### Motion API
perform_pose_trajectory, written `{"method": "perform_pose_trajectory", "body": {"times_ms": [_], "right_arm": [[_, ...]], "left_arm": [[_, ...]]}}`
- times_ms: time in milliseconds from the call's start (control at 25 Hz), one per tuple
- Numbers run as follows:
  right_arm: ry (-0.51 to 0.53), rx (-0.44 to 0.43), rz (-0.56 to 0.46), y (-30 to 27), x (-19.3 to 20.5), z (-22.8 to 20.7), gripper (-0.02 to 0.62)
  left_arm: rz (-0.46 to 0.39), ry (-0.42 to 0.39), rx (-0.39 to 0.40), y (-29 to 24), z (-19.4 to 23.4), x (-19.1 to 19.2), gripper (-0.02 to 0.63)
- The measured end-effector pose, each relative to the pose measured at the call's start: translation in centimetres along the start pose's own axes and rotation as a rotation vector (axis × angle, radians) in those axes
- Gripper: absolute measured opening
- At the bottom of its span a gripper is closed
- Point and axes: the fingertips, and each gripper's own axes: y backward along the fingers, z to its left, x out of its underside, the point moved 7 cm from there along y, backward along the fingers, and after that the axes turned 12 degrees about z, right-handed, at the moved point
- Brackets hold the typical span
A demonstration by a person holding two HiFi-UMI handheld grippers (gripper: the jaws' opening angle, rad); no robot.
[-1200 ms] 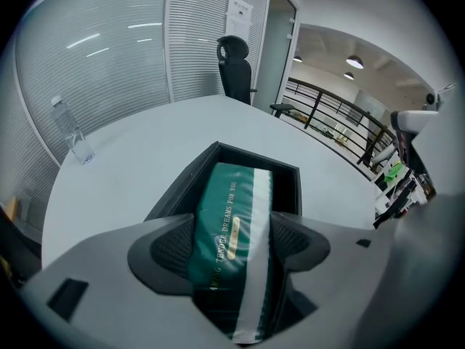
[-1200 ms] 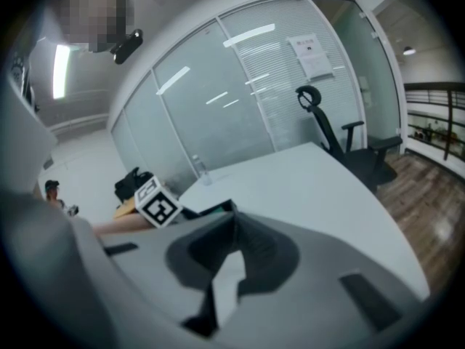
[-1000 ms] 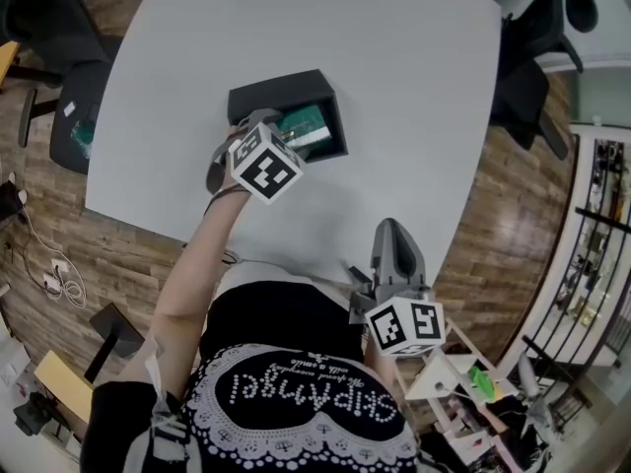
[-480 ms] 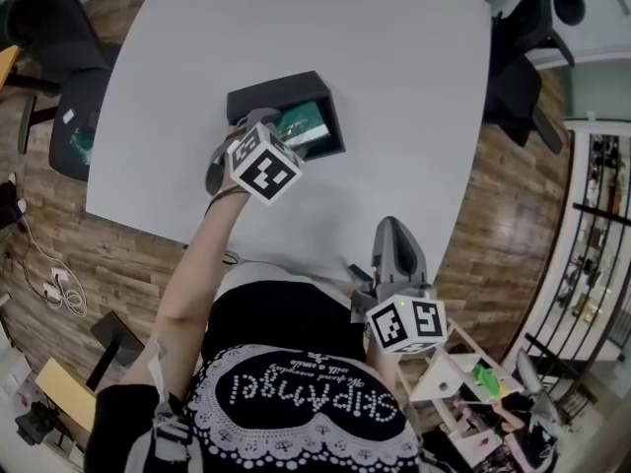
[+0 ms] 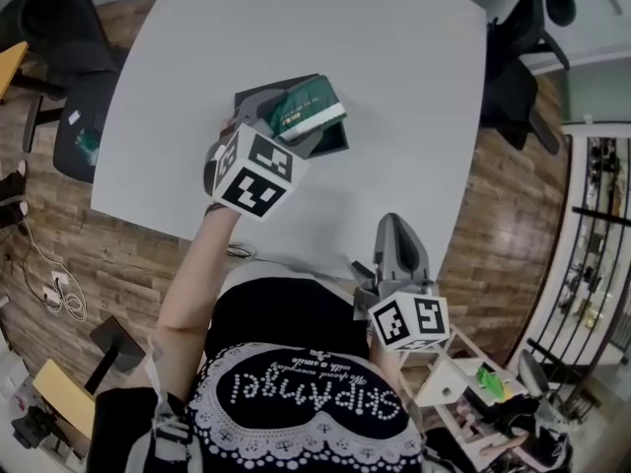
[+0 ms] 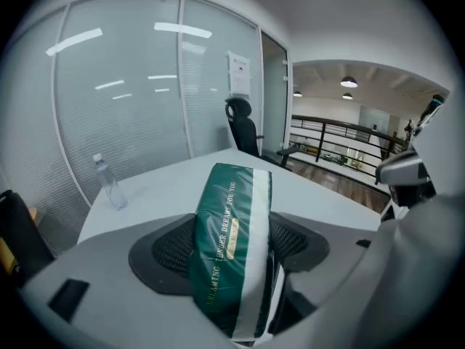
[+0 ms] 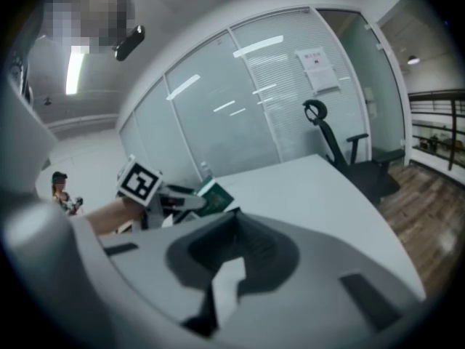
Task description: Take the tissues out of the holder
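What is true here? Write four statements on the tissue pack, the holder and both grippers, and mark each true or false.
1. The left gripper is shut on the green tissue pack. True.
2. The tissue pack lies flat inside the black holder. False: it is held up over the holder, between the left gripper's jaws.
3. The right gripper steadies the holder. False: it is near the table's near edge, apart from the holder, with its jaws together on nothing.
4. A water bottle stands on the table. True.
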Motion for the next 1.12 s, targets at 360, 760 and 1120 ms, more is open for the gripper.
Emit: {"method": "perform_pose_trajectory", "body": {"times_ms": [360, 760, 1120], "right_arm": [[0.061, -0.023, -0.063, 1.7, -0.7, 0.9, 0.035], [0.121, 0.019, -0.158, 4.3, -2.9, 0.3, 0.035], [0.135, 0.102, -0.200, 7.3, -4.2, -2.5, 0.034]], "left_arm": [[-0.344, 0.086, -0.138, 10.0, 1.3, -3.0, 0.333], [-0.528, 0.177, -0.225, 18.3, 0.7, -1.5, 0.333], [-0.601, 0.274, -0.272, 23.0, -1.3, 1.5, 0.333]]}}
